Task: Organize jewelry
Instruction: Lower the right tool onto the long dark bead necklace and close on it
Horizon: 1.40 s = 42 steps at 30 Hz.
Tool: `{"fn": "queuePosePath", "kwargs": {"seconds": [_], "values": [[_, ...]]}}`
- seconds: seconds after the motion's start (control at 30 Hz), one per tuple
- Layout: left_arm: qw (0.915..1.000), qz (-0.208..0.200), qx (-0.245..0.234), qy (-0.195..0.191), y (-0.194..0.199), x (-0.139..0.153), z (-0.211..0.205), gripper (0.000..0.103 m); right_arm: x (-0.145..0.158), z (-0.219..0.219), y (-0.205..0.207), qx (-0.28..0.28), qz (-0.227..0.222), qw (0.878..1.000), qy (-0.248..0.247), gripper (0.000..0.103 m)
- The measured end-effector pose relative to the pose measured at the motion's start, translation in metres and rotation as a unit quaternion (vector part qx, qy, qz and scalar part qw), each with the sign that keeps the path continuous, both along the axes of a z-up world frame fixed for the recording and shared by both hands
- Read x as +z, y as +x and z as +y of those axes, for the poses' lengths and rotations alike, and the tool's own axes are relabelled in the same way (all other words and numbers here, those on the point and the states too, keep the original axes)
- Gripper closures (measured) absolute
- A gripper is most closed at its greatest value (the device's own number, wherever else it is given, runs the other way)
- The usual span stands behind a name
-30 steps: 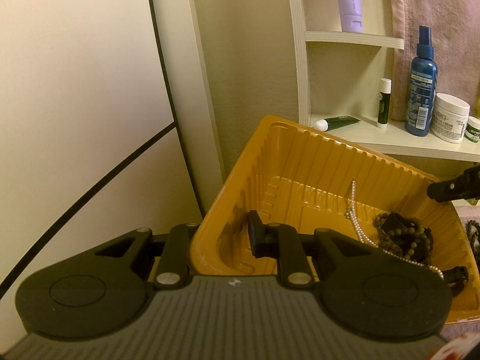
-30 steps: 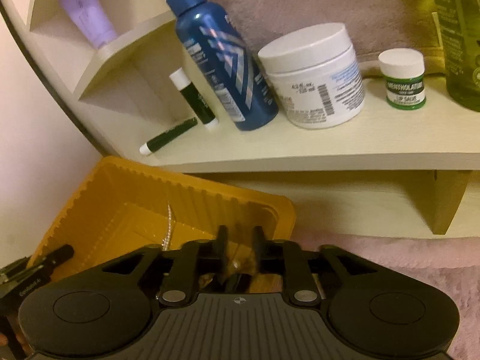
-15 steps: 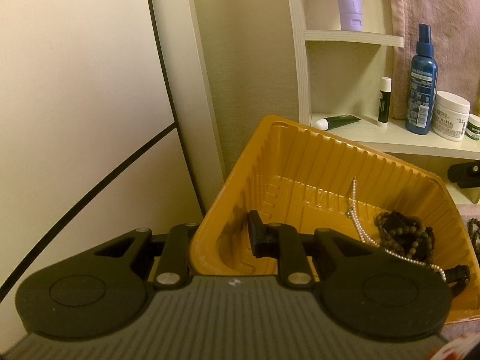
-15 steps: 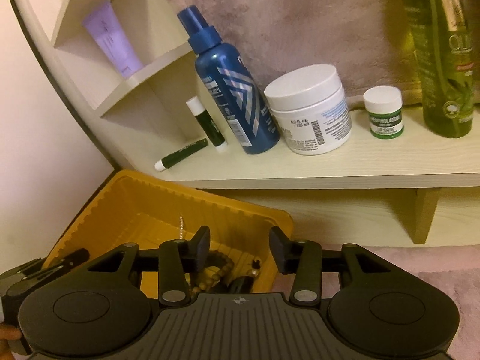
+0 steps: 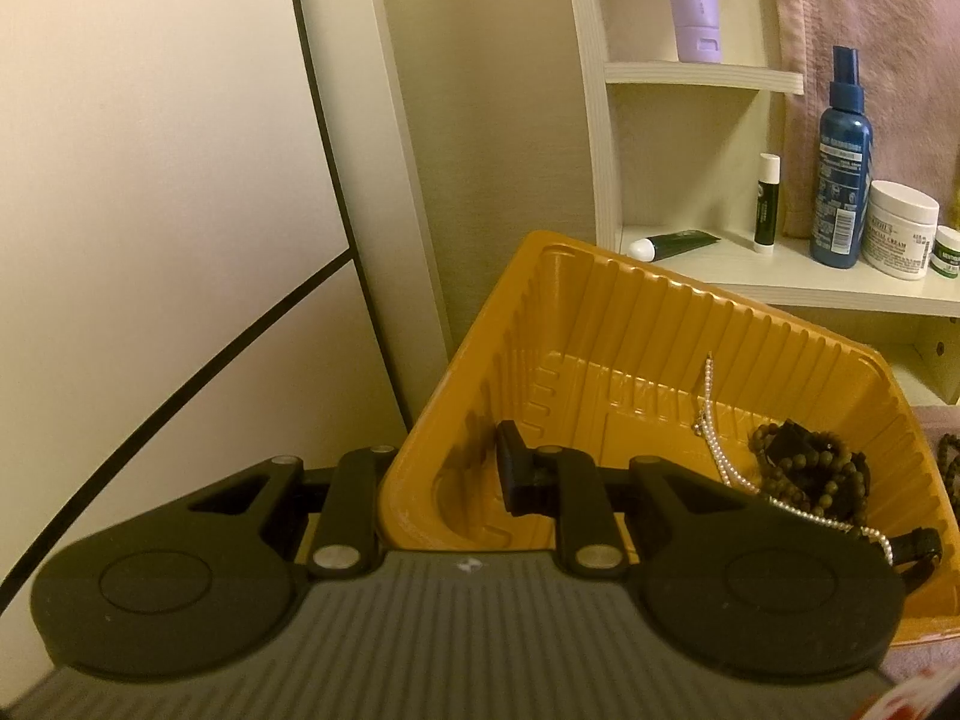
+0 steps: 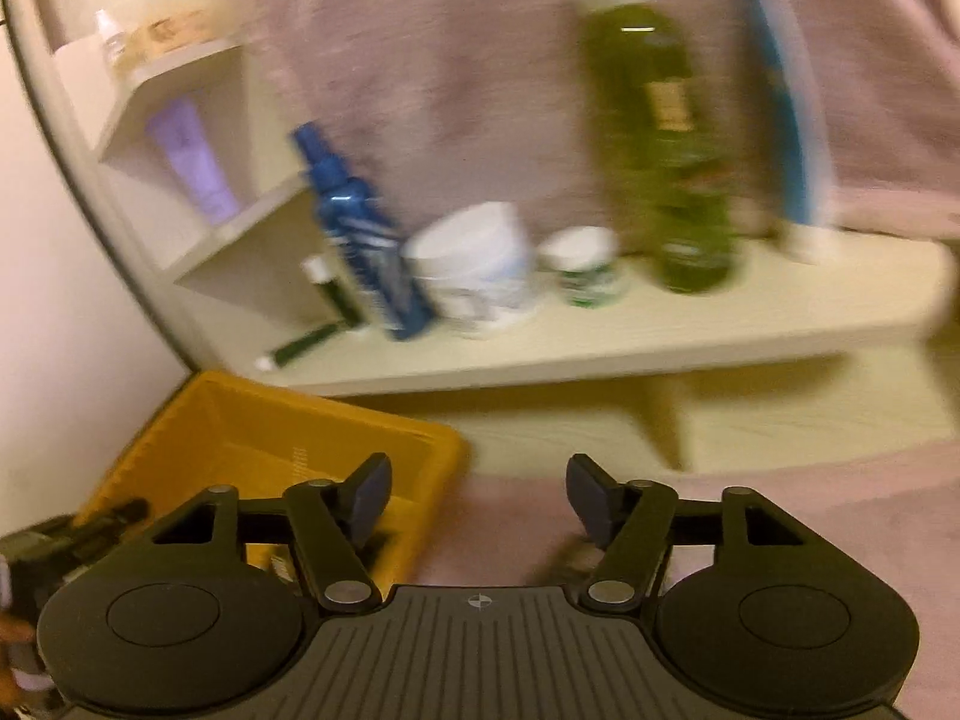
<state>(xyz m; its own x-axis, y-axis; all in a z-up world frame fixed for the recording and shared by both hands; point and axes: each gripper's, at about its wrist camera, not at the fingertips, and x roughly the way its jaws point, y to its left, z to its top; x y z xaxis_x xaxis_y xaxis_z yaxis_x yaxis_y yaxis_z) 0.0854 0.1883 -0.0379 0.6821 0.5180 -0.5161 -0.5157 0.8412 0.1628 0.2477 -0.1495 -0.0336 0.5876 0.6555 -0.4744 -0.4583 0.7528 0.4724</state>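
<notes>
An orange ribbed plastic tray (image 5: 600, 312) is held tilted by my left gripper (image 5: 438, 480), whose fingers straddle the tray's near-left wall. Inside the tray lie a pearl strand (image 5: 720, 450) and a dark beaded bracelet (image 5: 810, 468). Another dark bead string (image 5: 948, 462) lies outside at the right edge. In the blurred right wrist view my right gripper (image 6: 477, 495) is wide open and empty, to the right of the tray (image 6: 282, 420), above pink cloth (image 6: 780, 516).
A cream shelf (image 5: 780, 282) behind the tray holds a blue spray bottle (image 5: 840, 162), a white jar (image 5: 900, 228), a lip balm (image 5: 767, 204) and a green tube (image 5: 678, 243). A green bottle (image 6: 672, 168) stands further right. A pink towel (image 6: 480, 90) hangs behind.
My right gripper opened, dropped the beaded piece into the tray, then pulled back up and to the right. My left gripper and the tray stayed still.
</notes>
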Motion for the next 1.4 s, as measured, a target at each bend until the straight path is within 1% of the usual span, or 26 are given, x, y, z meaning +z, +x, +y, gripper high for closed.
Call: {"fn": "queuePosePath", "kwargs": {"seconds": [0.23, 0.33, 0.43, 0.57, 0.73, 0.83, 1.2, 1.4], "values": [[1.0000, -0.001, 0.000, 0.000, -0.001, 0.000, 0.000, 0.084, -0.025, -0.063, -0.020, -0.067, 0.038, 0.997, -0.007, 0.034], [1.0000, 0.000, 0.001, 0.001, -0.001, -0.001, 0.000, 0.083, -0.034, -0.081, -0.032, -0.085, 0.050, 0.995, -0.005, 0.034], [1.0000, 0.000, 0.001, 0.003, -0.001, -0.001, 0.000, 0.083, -0.041, -0.089, -0.041, -0.091, 0.056, 0.994, -0.007, 0.034], [1.0000, 0.000, 0.002, 0.002, -0.001, -0.001, 0.001, 0.083, -0.048, -0.086, -0.051, -0.087, 0.056, 0.994, -0.018, 0.034], [1.0000, 0.000, 0.002, 0.002, 0.000, -0.001, 0.001, 0.083, -0.056, -0.071, -0.055, -0.053, 0.060, 0.996, -0.032, 0.034], [1.0000, 0.000, 0.002, 0.002, 0.000, -0.001, 0.000, 0.083, -0.058, -0.061, -0.055, -0.043, 0.059, 0.997, -0.041, 0.033], [1.0000, 0.000, 0.002, 0.001, -0.001, -0.001, 0.001, 0.083, -0.062, -0.040, -0.047, -0.026, 0.049, 0.997, -0.061, 0.026], [1.0000, 0.000, 0.002, 0.001, -0.001, -0.001, 0.001, 0.083, -0.066, -0.019, -0.036, -0.002, 0.044, 0.996, -0.083, 0.023]]}}
